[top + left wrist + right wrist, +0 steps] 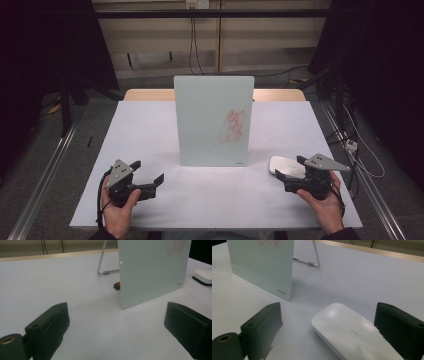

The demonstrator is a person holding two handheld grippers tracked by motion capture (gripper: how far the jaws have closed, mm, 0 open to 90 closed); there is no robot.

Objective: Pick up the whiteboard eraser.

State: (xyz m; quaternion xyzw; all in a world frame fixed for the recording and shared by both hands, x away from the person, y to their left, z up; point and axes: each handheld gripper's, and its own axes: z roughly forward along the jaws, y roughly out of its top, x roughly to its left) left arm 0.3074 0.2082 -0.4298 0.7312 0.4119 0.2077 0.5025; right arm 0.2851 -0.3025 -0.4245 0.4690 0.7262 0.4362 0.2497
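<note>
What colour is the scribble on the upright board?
Red, on the pale green board; the scribble shows best in the high view.

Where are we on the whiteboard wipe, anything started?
Done: nothing visible; the red scribble is intact on the whiteboard.
In hand: the right tool is open, jaws either side of the white eraser, not closed on it. The left tool is open and holding nothing.
Left: likely grip the eraser, wipe the scribble.
</note>
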